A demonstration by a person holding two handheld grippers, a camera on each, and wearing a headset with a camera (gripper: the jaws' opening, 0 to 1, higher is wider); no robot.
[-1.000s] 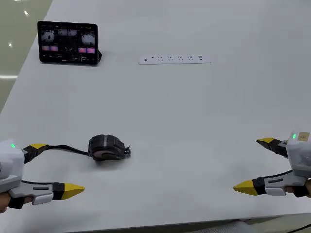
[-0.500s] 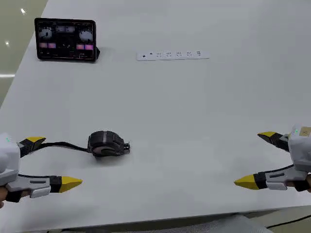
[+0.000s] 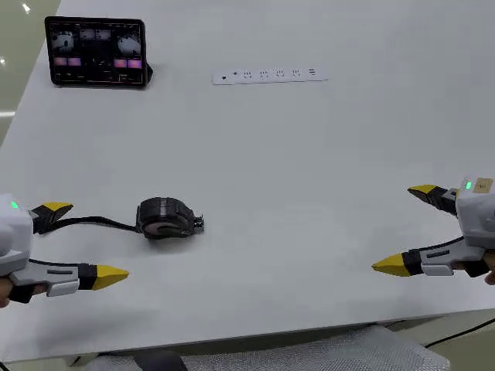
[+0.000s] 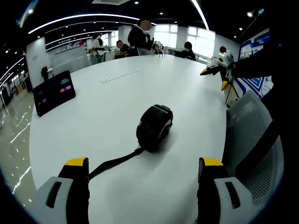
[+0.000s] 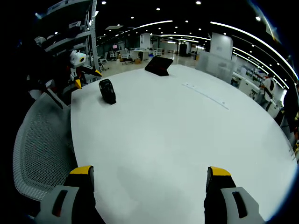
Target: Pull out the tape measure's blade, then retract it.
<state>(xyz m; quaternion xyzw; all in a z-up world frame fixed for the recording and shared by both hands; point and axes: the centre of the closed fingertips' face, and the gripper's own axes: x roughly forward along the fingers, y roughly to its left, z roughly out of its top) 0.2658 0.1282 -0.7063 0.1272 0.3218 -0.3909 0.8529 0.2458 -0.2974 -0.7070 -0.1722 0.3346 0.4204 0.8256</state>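
Left gripper [image 3: 87,239] is hovering with jaws spread, empty; right gripper [image 3: 404,228] is likewise gaping, well apart. Tape measure [image 3: 165,218] is lying on the table [image 3: 294,170] near the left jaws.

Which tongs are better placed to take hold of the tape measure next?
Left. The left tongs are open close beside the tape measure, with its strap reaching toward their jaws; the right tongs, also open, are far from it.

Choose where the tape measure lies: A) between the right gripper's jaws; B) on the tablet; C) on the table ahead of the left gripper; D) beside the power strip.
C: the tape measure rests on the table just ahead of the open left gripper.
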